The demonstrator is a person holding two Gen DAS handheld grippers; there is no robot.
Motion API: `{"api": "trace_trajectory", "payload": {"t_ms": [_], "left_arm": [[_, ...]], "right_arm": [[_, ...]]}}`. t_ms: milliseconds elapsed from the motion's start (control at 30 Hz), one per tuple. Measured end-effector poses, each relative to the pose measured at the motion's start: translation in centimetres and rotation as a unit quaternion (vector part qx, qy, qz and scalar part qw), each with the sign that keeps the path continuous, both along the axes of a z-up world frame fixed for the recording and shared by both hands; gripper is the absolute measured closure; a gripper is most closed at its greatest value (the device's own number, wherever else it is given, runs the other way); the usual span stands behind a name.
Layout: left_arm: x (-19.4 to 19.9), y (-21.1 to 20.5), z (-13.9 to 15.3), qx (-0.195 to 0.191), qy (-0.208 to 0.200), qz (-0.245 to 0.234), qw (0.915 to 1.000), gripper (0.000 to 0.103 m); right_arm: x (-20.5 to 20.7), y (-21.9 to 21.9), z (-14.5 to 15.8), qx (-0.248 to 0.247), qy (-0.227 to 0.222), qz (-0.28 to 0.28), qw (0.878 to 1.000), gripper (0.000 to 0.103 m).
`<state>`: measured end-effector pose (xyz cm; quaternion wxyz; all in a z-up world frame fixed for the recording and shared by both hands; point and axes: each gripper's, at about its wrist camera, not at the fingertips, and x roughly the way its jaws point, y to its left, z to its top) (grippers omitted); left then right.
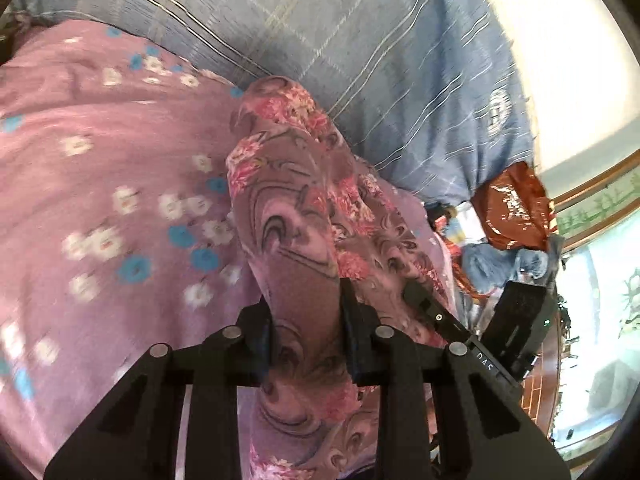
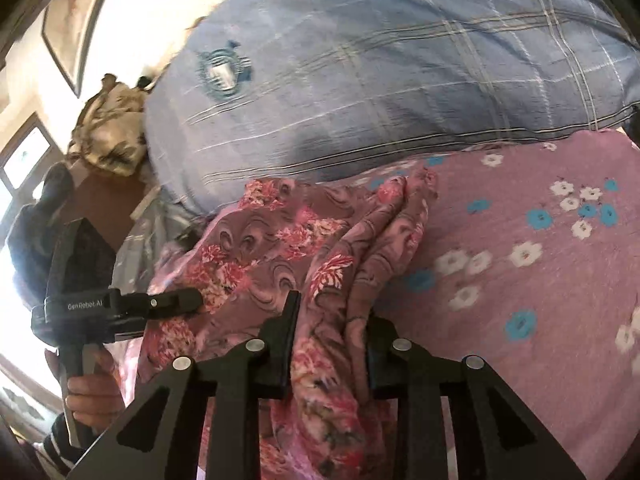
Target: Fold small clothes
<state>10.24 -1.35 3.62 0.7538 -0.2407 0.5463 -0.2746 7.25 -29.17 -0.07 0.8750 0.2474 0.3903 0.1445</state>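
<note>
On the bed, over a pink bedsheet [image 1: 100, 160] dotted with white and blue flowers, both grippers held one garment [image 1: 288, 208], a mauve cloth printed with pink blossoms and grey swirls. The left gripper [image 1: 306, 328] had its jaws pinching a bunched fold of it, the fabric running up between the two fingers and rising in a narrow ridge toward the blue checked blanket [image 1: 360, 40] heaped behind. The right gripper [image 2: 332, 344] likewise had its jaws pressed on a gathered edge of the same garment [image 2: 280, 240], which spread out wrinkled to its left and lay partly on the sheet [image 2: 540, 280]. From the right wrist view the left gripper [image 2: 192, 300] showed at the far side of the cloth, its tip against the fabric, with the person's left hand [image 2: 92, 392] wrapped round its handle. A shiny reddish bag [image 1: 512, 208] sat beyond the blanket's [image 2: 380, 80] end, near a crumpled blue cloth [image 1: 492, 264]. Everything looked slightly blurred.
</note>
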Motion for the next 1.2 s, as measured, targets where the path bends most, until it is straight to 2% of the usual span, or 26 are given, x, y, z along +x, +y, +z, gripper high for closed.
{"api": "trace_trajectory", "payload": {"t_ms": [133,233,433,533,633,667,700,767,900,967,1033,1100,1133,1200], "left_arm": [[-3.2,3.3,0.5,0.008,-0.017,0.008,0.9998,0.077],[-4.6,5.2,-0.4,0.023,-0.017,0.015,0.9995,0.077],[-5.1,6.6,-4.9,0.064,0.004,0.019,0.9978,0.076],[-5.2,6.7,-6.1,0.076,-0.002,0.017,0.9969,0.066],[-5.0,6.8,-6.8,0.073,0.002,0.021,0.9971,0.057],[-4.8,6.8,-7.0,0.076,0.0,0.023,0.9968,0.048],[-4.7,6.8,-7.4,0.084,-0.005,0.024,0.9962,0.039],[-4.7,6.9,-8.0,0.079,-0.02,0.018,0.9965,0.038],[-5.3,7.4,-6.9,0.099,-0.031,0.004,0.9945,0.039],[-5.9,7.8,-4.6,0.104,-0.067,0.001,0.9923,0.041],[-6.2,7.6,-1.8,0.116,-0.124,0.001,0.9855,0.039],[-5.8,6.2,-0.2,0.141,-0.163,-0.008,0.9764,0.035],[-5.2,4.9,0.0,0.158,-0.177,-0.016,0.9712,0.034],[-3.5,3.0,-1.0,0.193,-0.176,-0.028,0.9649,0.034]], "right_arm": [[-2.4,2.9,0.8,0.021,-0.021,0.026,0.999,0.076],[-3.6,5.2,-0.1,0.029,-0.015,0.038,0.999,0.076],[-4.1,8.0,-3.0,0.003,0.012,0.046,0.999,0.076],[-4.5,7.6,-3.9,-0.006,0.02,0.039,0.999,0.075],[-4.4,7.1,-4.4,-0.012,0.022,0.031,0.999,0.07],[-4.3,6.9,-4.6,-0.018,0.023,0.029,0.999,0.066],[-4.3,6.8,-5.0,-0.028,0.025,0.023,0.999,0.056],[-4.0,6.3,-5.8,-0.04,0.029,0.016,0.999,0.046],[-4.1,6.0,-6.0,-0.039,0.022,0.018,0.999,0.044],[-4.0,6.1,-5.2,-0.05,0.032,0.006,0.998,0.039],[-4.4,5.8,-3.4,-0.06,0.011,-0.021,0.998,0.039],[-4.7,6.1,-1.9,-0.062,-0.027,-0.017,0.998,0.04],[-4.5,6.5,-1.5,-0.065,-0.039,-0.007,0.997,0.04],[-4.1,8.0,-1.1,-0.093,-0.056,0.015,0.994,0.04]]}}
